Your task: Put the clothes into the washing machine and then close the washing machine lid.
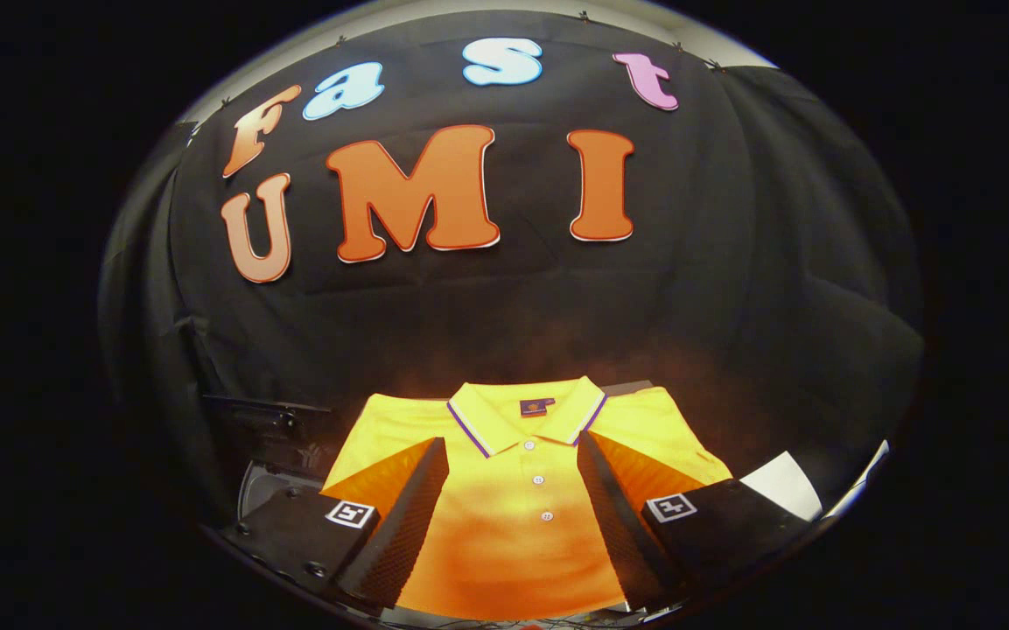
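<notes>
A yellow polo shirt (517, 490) lies spread flat, its collar with dark and white trim pointing away from me and its button placket running toward me. My gripper (513, 446) hovers above the shirt's chest, open, the two fingers (421, 499) spread wide to either side of the placket with nothing between them. To the left of the shirt a dark curved part (272, 477) with a dark raised panel (268, 411) behind it may belong to the washing machine; it is too dim to be sure.
A white sheet or surface (784, 481) shows past the shirt's right sleeve. The black cloth wall (732, 289) rises close behind the shirt.
</notes>
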